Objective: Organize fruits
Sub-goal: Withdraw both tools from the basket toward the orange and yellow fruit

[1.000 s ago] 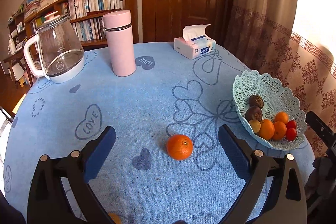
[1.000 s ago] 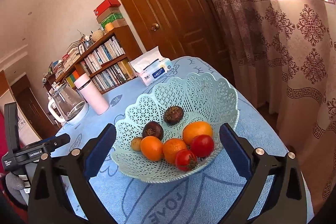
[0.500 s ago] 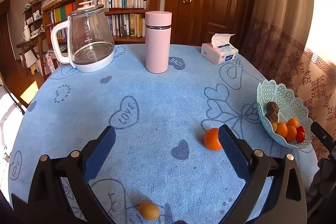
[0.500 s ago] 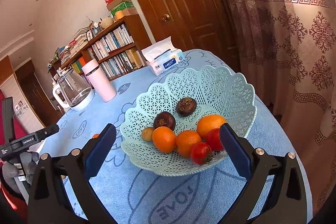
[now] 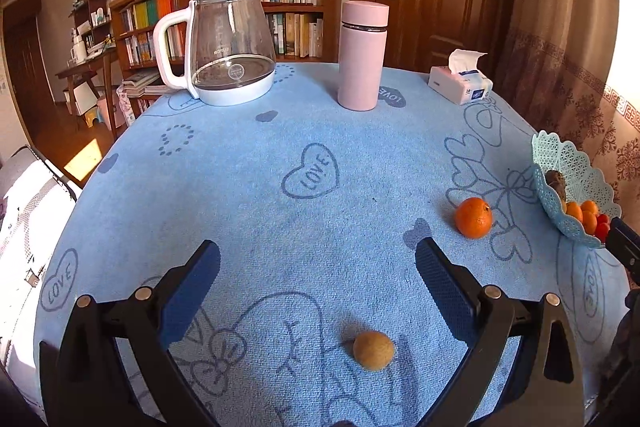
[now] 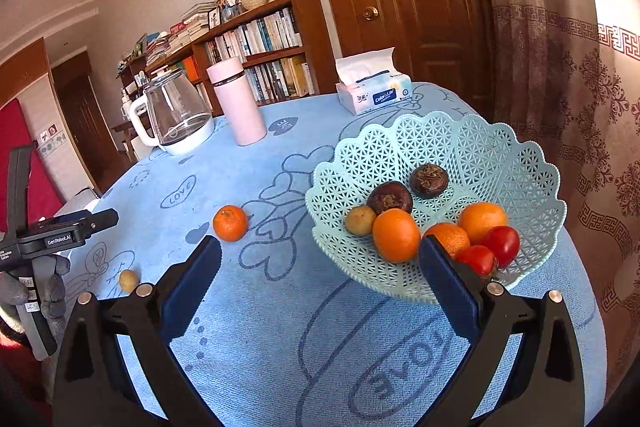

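A small brown fruit [image 5: 373, 350] lies on the blue tablecloth between and just below my left gripper's [image 5: 318, 267] open, empty fingers. An orange [image 5: 473, 217] lies further right of it. The mint lattice basket [image 6: 460, 143] holds several oranges, tomatoes, dark fruits and a small brown fruit; it shows at the right edge in the left wrist view [image 5: 560, 159]. My right gripper [image 6: 320, 267] is open and empty in front of the basket. The loose orange [image 6: 229, 223] and brown fruit [image 6: 129, 280] lie to its left.
A glass kettle [image 5: 228, 47], a pink flask [image 5: 362, 55] and a tissue box [image 5: 460, 85] stand at the table's far side. A bookshelf, a door and a curtain are behind. The left hand-held device [image 6: 44, 239] shows at left in the right wrist view.
My left gripper has pulled back and turned left: the orange slid to the right of its view and the small brown fruit came in between the fingers. My right gripper turned left.
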{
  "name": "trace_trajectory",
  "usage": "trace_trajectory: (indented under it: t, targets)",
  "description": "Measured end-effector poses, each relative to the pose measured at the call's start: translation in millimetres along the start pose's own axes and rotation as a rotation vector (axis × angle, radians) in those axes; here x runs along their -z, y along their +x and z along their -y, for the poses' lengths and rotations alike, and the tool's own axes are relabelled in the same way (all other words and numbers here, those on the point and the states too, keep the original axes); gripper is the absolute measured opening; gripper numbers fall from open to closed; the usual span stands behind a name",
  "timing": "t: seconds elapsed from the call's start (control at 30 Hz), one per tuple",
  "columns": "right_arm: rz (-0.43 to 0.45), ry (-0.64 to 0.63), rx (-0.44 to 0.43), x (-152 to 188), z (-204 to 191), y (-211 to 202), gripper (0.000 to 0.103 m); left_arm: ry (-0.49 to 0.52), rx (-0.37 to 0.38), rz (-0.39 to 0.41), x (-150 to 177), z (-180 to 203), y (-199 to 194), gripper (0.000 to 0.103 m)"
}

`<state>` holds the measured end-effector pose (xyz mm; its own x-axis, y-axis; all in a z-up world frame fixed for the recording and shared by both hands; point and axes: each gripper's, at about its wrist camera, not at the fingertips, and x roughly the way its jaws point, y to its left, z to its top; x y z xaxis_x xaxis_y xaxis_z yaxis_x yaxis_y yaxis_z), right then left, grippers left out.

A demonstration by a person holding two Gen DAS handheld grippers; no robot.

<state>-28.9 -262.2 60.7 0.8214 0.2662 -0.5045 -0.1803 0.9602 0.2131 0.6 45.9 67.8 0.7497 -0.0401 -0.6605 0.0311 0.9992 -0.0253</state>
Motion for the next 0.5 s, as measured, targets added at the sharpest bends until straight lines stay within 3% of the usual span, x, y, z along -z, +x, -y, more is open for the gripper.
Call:
trace_trajectory:
  t: [0.5]
  targets:
    - [-0.113, -0.156, -0.026, 18, -53, 23, 0.100, 0.013, -0.026, -0.044, 24, -6, 6, 0.097]
